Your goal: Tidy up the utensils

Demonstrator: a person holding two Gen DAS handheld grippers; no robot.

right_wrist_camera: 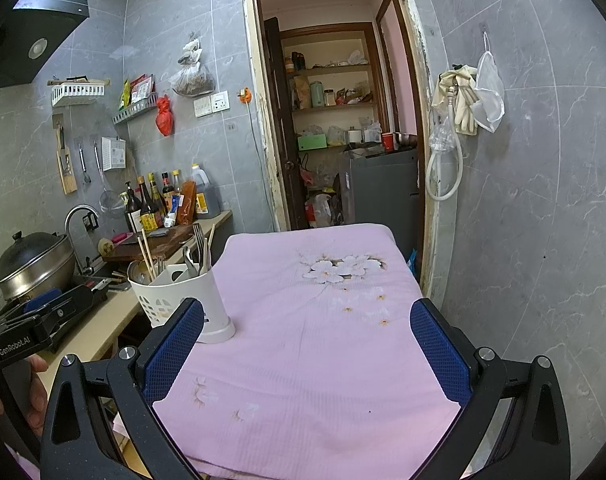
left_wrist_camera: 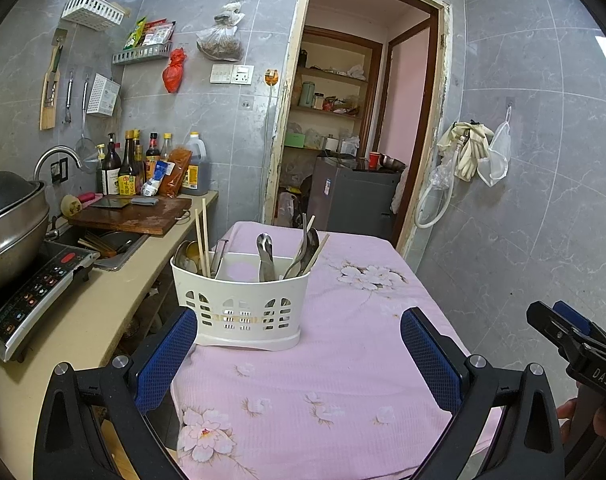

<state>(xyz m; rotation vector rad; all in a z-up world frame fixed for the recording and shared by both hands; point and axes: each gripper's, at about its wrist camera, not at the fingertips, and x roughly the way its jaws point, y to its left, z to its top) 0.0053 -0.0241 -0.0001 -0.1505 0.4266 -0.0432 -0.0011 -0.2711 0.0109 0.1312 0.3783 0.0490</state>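
Desk [left_wrist_camera: 343, 380] under pink floral cloth. White utensil caddy [left_wrist_camera: 239, 300] stands at its left edge, holding chopsticks [left_wrist_camera: 202, 240], spoons [left_wrist_camera: 265, 256], a fork [right_wrist_camera: 199, 240]. My left gripper [left_wrist_camera: 299, 344] and right gripper [right_wrist_camera: 307, 344]: jaws spread, holding nothing.

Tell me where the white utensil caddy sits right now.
The white utensil caddy stands on the pink tablecloth at the table's left edge, beside the counter; the left wrist view shows it centre-left.
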